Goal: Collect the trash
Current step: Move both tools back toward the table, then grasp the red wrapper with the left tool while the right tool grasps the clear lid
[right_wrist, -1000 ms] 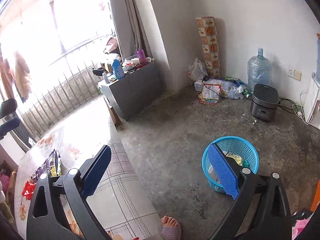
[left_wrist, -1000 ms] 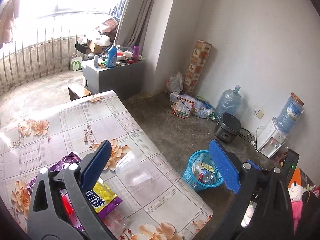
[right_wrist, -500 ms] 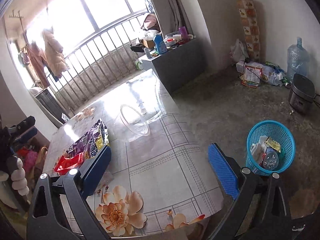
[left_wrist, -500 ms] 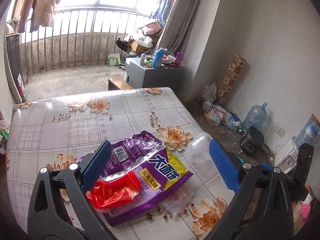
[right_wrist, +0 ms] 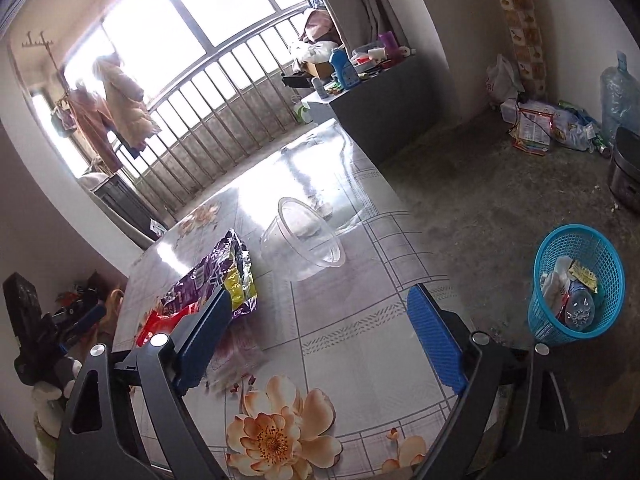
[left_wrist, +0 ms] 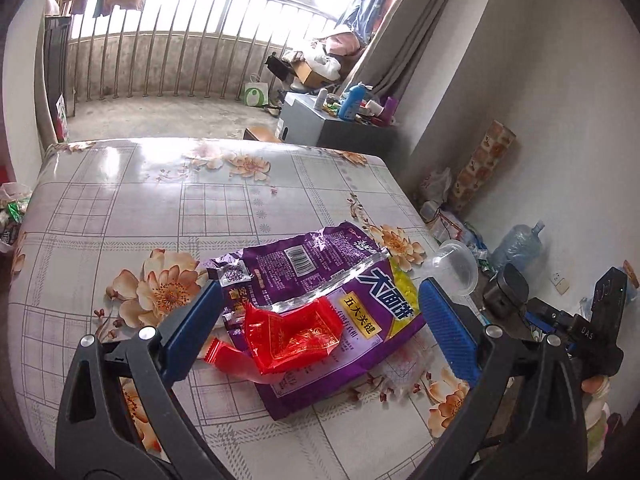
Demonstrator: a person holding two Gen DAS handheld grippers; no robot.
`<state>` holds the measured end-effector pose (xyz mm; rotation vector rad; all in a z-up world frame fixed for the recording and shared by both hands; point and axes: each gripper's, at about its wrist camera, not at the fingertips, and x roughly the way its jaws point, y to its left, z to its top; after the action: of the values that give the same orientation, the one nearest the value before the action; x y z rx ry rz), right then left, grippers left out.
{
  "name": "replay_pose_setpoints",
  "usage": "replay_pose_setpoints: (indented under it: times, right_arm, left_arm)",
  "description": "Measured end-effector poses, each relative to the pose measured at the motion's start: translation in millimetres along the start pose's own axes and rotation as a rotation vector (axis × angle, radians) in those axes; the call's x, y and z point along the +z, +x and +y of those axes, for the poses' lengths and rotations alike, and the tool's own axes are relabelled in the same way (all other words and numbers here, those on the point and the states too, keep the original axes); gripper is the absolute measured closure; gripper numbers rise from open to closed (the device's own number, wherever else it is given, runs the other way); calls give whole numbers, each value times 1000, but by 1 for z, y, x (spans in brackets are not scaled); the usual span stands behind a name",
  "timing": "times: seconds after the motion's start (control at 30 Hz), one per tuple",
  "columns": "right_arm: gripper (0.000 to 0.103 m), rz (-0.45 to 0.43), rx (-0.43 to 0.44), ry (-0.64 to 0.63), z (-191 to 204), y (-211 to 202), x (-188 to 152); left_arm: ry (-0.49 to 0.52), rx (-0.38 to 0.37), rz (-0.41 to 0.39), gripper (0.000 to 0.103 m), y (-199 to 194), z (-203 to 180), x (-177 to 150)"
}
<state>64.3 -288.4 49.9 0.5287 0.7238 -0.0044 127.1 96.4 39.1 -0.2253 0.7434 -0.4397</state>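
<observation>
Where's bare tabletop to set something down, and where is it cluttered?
Free: the far half of the table toward the window railing, and the left side beyond the purple bag. Crowded: the near right part, with the bag, red wrapper and tipped clear cup.

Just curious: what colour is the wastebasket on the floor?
The wastebasket is bright blue plastic mesh; the right wrist view shows it best.

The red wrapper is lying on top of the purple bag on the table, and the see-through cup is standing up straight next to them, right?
Not quite. The clear cup isn't standing; it lies tipped on its side on the table, as the right wrist view shows. The rest is right: the red wrapper does lie on the purple bag.
</observation>
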Motion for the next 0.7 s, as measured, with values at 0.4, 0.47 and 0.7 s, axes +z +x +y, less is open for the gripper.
replay_pose_setpoints:
  times: [0.4, 0.47, 0.7]
  right_arm:
    - [20, 23, -5, -24, 18, 22, 18]
    - [21, 31, -12, -34, 22, 25, 17]
    - [23, 39, -30, -35, 30, 33, 21]
  left_arm:
    - [27, 52, 120, 43, 35, 21, -28]
    - [43, 79, 146, 48, 44, 23, -32]
    - [16, 94, 192, 75, 58, 37, -40]
